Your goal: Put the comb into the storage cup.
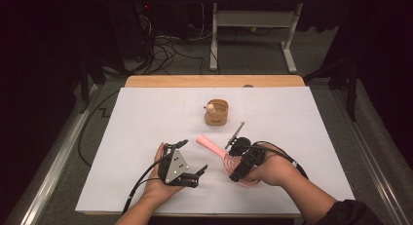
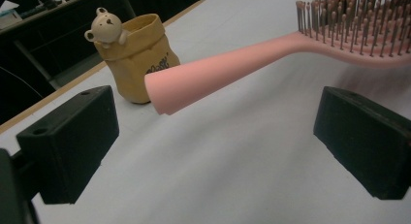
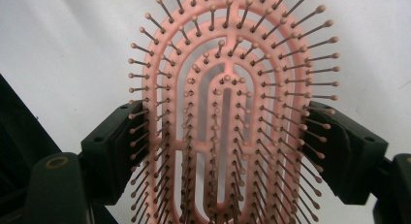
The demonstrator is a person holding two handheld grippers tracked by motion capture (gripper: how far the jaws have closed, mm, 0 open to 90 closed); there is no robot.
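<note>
Right gripper (image 1: 242, 162): nearest the high camera, at the bottom right of the table (image 1: 146, 137). Its two black pads stand wide apart and press on the two long edges of the brush (image 3: 228, 117) head, one on each side. Grip is across the width of the head, bristles facing the gripper's camera.

Brush: pink, with an oval slotted head and a tapered handle (image 2: 218, 71). Head sits between the right jaws; handle runs free, up and to the left in the high view, toward the table centre. From the left gripper view the handle looks lifted clear of the table.

Left gripper (image 1: 192, 172): bottom left of centre, just beside the right hand. Jaws are wide open with nothing between them; only bare white table shows in the gap.

Key relation: handle's free end lies ahead of and above the open left jaws, its long axis running roughly across their line of sight, from upper right down to the left. Left gripper is the one nearer to the handle end.

Cup (image 1: 216, 112): tan holder with a small bear figure (image 2: 105, 26) on its rim, upright beyond the handle's tip, apart from it.

Judged next move: left jaws rise to straddle the handle, or the right steers it toward the cup.
</note>
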